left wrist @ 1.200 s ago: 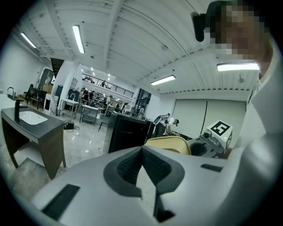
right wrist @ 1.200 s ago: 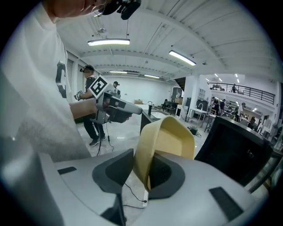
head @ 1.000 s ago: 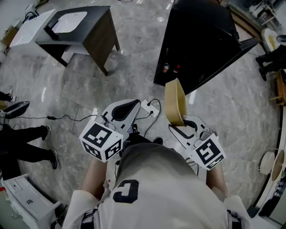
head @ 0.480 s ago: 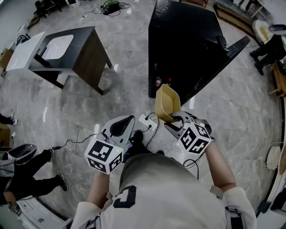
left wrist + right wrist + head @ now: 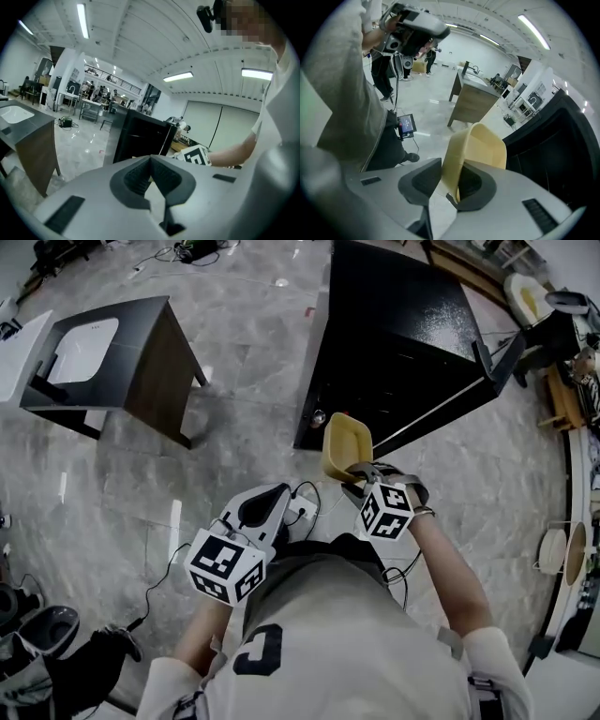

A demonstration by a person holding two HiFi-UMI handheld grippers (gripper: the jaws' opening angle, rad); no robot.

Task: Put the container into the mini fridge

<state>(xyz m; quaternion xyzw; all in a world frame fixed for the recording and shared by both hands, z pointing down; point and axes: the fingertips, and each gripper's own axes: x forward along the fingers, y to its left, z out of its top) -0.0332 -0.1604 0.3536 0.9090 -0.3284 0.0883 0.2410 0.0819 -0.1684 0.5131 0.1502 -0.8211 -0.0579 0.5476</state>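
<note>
A yellow container (image 5: 344, 444) is pinched by its wall in the right gripper (image 5: 357, 475), held near the mini fridge (image 5: 403, 352). The left gripper (image 5: 265, 506) is pressed together, empty, likely spared for opening it.

Container (image 5: 482, 144) base hidden inside right claw (image 5: 449, 177), mini fridge (image 5: 403, 343) top cropped

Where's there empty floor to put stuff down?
Bare grey marble floor lies between the dark wooden table and the black mini fridge. Right in front of the person, black cables crowd it.
</note>
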